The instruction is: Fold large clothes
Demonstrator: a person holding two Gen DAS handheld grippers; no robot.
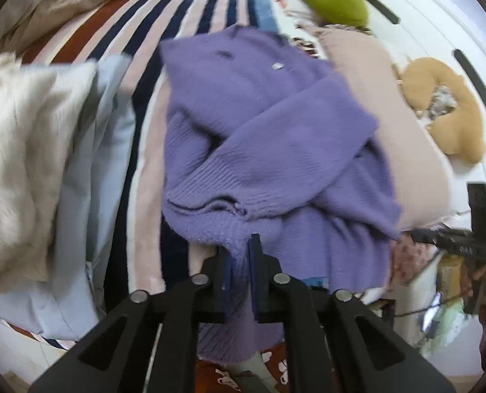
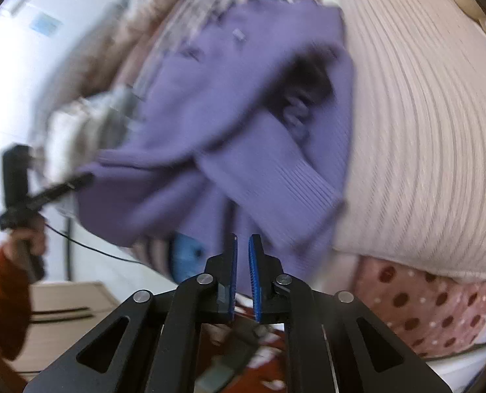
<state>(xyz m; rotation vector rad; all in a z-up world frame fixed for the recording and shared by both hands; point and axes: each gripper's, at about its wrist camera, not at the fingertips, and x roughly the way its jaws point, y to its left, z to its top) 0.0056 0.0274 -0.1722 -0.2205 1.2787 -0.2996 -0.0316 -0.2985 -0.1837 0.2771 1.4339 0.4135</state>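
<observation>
On the striped bed, the purple sweater lies with both sleeves crossed inward; hem fold remains. Left gripper, at 6 o'clock, clamps the hem. Right gripper stands slightly apart, empty.

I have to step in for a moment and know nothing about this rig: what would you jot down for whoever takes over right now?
Left gripper: shut on the near hem of the purple sweater.
Right gripper: jaws slightly apart, nothing gripped; the sweater's edge lies just beyond them.
Sweater: on the striped bedding, beside the beige ribbed blanket.
Done: both sleeves folded across the front.
Left: probably regrip with the right, fold the hem up toward the collar, smooth flat.
</observation>
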